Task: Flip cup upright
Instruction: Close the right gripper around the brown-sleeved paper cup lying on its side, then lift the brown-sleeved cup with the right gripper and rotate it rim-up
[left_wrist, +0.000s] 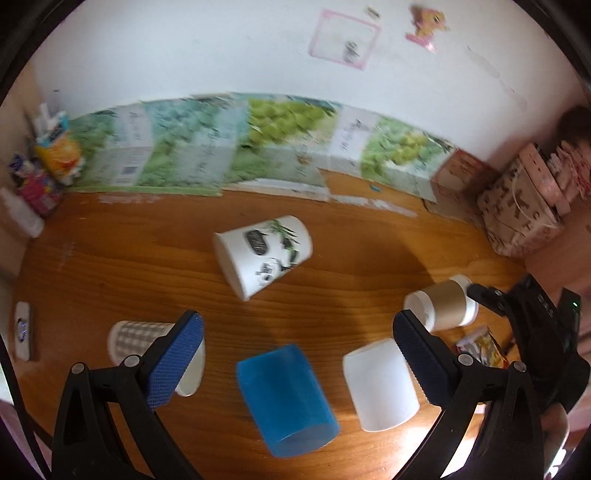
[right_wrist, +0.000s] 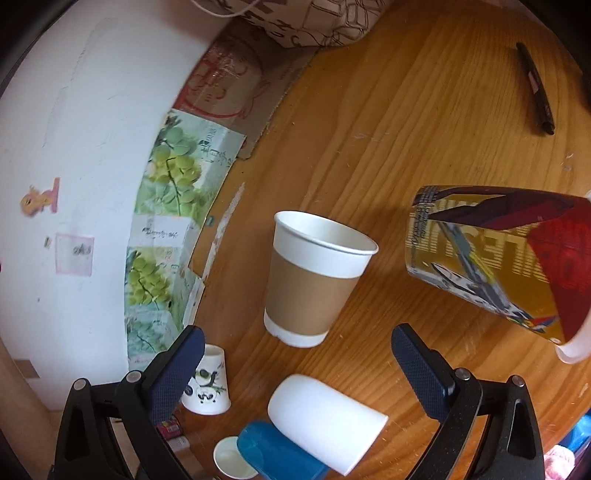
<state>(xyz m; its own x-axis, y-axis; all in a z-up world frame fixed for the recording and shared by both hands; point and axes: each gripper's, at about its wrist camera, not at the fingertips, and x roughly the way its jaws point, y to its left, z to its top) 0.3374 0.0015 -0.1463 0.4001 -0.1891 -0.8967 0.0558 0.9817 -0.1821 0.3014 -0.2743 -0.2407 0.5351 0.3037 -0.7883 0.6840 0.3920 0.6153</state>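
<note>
Several cups sit on a wooden table (left_wrist: 110, 266). In the left wrist view a panda-print white cup (left_wrist: 263, 254) lies on its side. A blue cup (left_wrist: 286, 398), a plain white cup (left_wrist: 380, 384) and a checked cup (left_wrist: 140, 338) stand upside down. A brown-sleeved paper cup (left_wrist: 443, 304) stands upright. My left gripper (left_wrist: 295, 354) is open above the blue cup. In the right wrist view my right gripper (right_wrist: 295, 365) is open and empty, just short of the brown-sleeved cup (right_wrist: 314, 277). A colourful printed cup (right_wrist: 506, 258) lies at the right.
Grape-print cartons (left_wrist: 258, 147) line the wall behind the table. A patterned paper bag (left_wrist: 517, 206) stands at the far right. A black pen (right_wrist: 535, 88) lies on the table. Small packets (left_wrist: 44, 166) crowd the left corner.
</note>
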